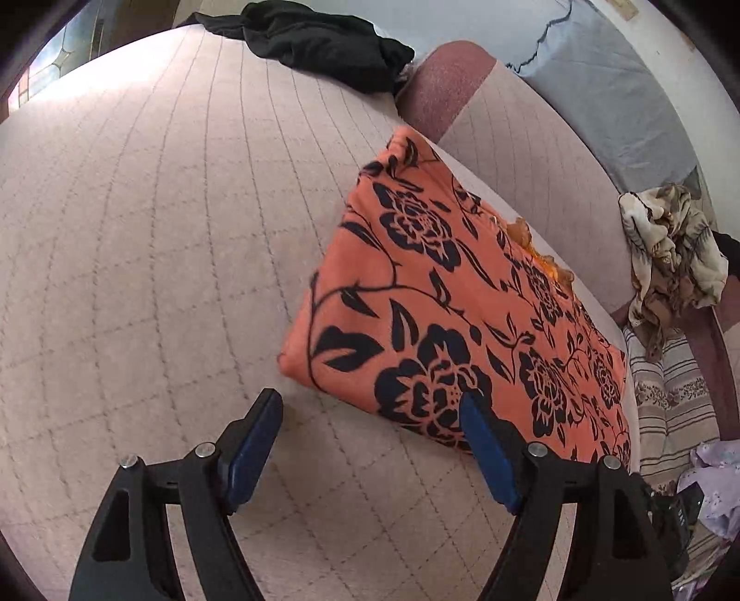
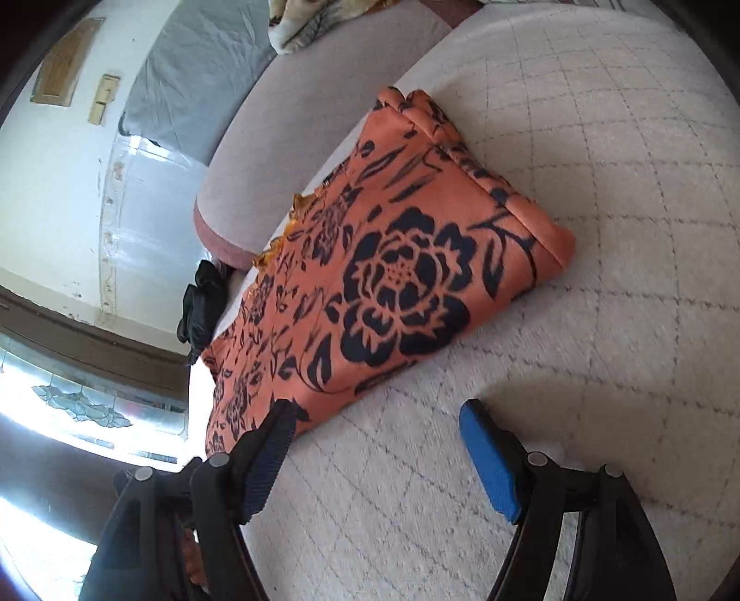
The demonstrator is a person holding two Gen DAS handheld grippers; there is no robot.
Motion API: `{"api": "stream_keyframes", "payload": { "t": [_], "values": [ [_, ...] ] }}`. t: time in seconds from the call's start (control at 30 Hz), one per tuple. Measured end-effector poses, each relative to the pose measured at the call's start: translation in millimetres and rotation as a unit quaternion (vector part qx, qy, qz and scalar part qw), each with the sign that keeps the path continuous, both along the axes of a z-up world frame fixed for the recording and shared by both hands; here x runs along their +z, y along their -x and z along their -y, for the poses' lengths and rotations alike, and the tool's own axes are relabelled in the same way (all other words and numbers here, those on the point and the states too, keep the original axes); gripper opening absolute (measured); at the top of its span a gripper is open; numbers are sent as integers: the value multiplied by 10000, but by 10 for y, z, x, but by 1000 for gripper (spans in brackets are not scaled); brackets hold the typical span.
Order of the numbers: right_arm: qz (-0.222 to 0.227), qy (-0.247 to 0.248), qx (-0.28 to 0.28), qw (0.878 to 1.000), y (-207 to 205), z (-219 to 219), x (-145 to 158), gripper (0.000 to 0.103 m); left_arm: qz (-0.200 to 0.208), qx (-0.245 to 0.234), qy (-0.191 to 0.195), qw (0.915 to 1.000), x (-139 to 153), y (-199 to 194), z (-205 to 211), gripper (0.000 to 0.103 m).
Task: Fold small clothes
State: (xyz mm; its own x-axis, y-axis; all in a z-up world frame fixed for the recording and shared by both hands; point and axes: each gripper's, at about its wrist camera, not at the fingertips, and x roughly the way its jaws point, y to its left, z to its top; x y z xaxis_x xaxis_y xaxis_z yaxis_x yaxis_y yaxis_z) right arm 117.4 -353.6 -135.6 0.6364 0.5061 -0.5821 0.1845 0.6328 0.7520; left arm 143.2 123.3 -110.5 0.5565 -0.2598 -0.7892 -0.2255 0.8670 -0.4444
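An orange garment with a black flower print (image 1: 453, 300) lies folded flat on the pale quilted bed cover (image 1: 162, 254). My left gripper (image 1: 370, 407) is open just over the garment's near edge; its right pad overlaps the cloth, its left pad is over bare quilt, and nothing is gripped. In the right wrist view the same orange garment (image 2: 393, 259) shows its rolled fold edge at the right. My right gripper (image 2: 377, 413) is open over the quilt (image 2: 601, 323) beside the garment's near edge, its left finger (image 2: 273, 439) against the cloth's corner.
A black garment (image 1: 314, 41) lies bunched at the far end of the bed. A beige patterned cloth (image 1: 670, 249) and striped bedding (image 1: 666, 393) sit at the right. A pink bolster (image 2: 259, 152) runs along the bed's edge, with a wall and window behind.
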Motion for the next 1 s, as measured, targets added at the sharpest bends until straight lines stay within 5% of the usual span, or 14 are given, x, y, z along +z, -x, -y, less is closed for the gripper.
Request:
{"api": "stream_keyframes", "payload": {
  "t": [0.07, 0.27, 0.33, 0.37, 0.47, 0.77, 0.87, 0.93, 1.0],
  "values": [
    [-42, -241, -319, 9992, -141, 48, -13, 77, 164, 184, -338, 9991, 2, -17, 119, 81],
    [-242, -845, -1369, 9867, -420, 201, -121, 76, 130, 746, -329, 9966, 7, -210, 154, 91],
    [-263, -819, -1499, 9850, -488, 222, -128, 53, 67, 768, -390, 9963, 28, -298, 102, 52],
    [-322, -785, -1513, 9848, -528, 242, -144, 17, -68, 679, -430, 9967, 38, -371, 76, 16],
    [-424, -852, -1445, 9849, -614, 291, -159, 14, 35, 600, -273, 9978, 243, -440, -3, 14],
    [488, -257, -1012, 9933, -291, 193, 940, 10, 1010, 415, -447, 9930, 1290, 416, -2, 11],
    [513, -139, -866, 9948, 221, 197, 1017, 10, 842, 379, -458, 9947, 1132, 907, -51, 11],
    [304, -22, -760, 9966, 603, 171, 868, 10, 455, 289, -508, 9973, 760, 1169, -83, 16],
    [-167, 82, -602, 9980, 956, 172, 489, 18, -287, 252, -646, 9972, 220, 1289, -166, 40]
  ]
}}
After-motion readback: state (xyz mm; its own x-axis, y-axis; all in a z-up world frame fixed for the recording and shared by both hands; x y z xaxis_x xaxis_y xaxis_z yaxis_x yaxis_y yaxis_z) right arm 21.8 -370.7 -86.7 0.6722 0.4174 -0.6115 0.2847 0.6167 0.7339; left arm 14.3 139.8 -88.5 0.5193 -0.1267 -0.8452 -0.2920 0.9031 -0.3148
